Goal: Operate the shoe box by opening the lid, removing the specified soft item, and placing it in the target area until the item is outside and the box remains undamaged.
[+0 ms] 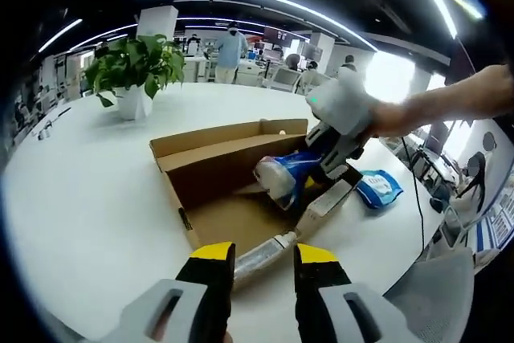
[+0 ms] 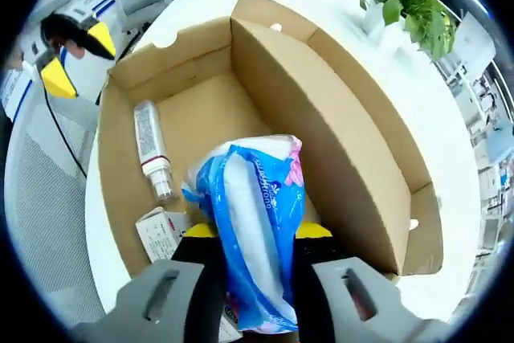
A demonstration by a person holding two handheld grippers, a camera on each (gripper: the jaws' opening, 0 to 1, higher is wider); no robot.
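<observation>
The shoe box (image 2: pixel 345 118) sits open on the white table (image 1: pixel 88 198), with its lid flap standing up along the far side. The right gripper (image 2: pixel 255 234) has its two jaws pressed on a soft pack (image 2: pixel 257 222) in blue and white plastic wrap. The pack is over the inside of the box, near the right end. In the left gripper view the same pack (image 1: pixel 283 174) hangs from the right gripper (image 1: pixel 333 158), just above the box floor.

The pack looks light and squishy, like a bag of tissues or wipes. The wrap is shiny, so I think it could slip. It also bends and sags, so a hold near the middle, with the jaws across the narrow way, looks best. The hold now seems to be about there. A hard squeeze will not break it, but it may crush it a little.

The left gripper (image 1: pixel 265 259) is low and near, at the near edge of the box. Its yellow-tipped jaws are a little apart with nothing between them. It is just beside a white tube (image 1: pixel 261 256) that lies in the box along the near wall. A small paper carton (image 2: pixel 161 230) lies in the box next to the tube.

Another blue pack (image 1: pixel 379 189) lies on the table to the right of the box. A green plant (image 1: pixel 136 66) in a white pot stands far off on the left
</observation>
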